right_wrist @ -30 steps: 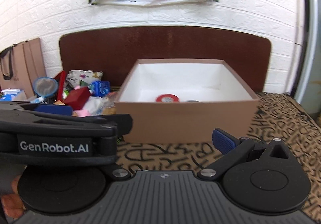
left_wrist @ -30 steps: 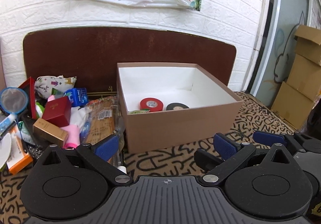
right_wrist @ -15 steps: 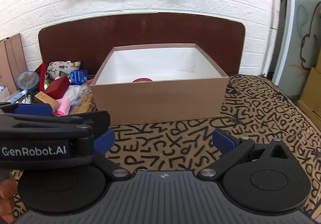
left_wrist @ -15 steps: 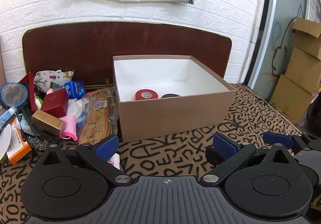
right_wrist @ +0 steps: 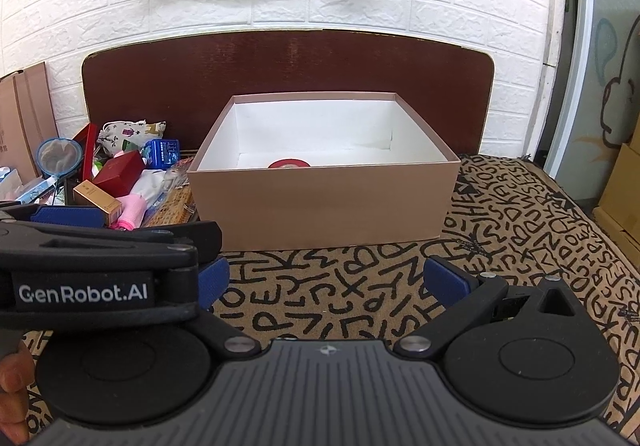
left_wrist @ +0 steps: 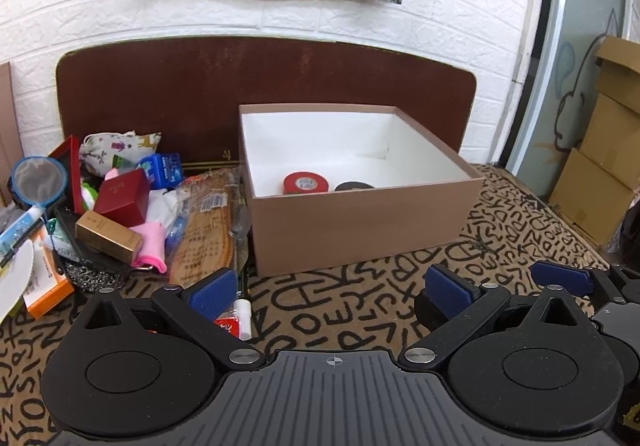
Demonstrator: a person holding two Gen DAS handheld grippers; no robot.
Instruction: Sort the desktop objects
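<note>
Both grippers pulled back from box (left_wrist: 360,218), left gripper (left_wrist: 332,288) & right gripper (right_wrist: 326,280) fingers wide open, empty. Red tape (left_wrist: 306,182) + dark roll (left_wrist: 354,186) already in box (early stage); clutter pile (left_wrist: 120,214) left of box still unsorted.

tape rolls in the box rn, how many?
2. The red tape roll lies on the box floor near the front wall, left of centre; the black tape roll is just right of it. The front wall hides the floor behind it, so more may be hidden.
</note>
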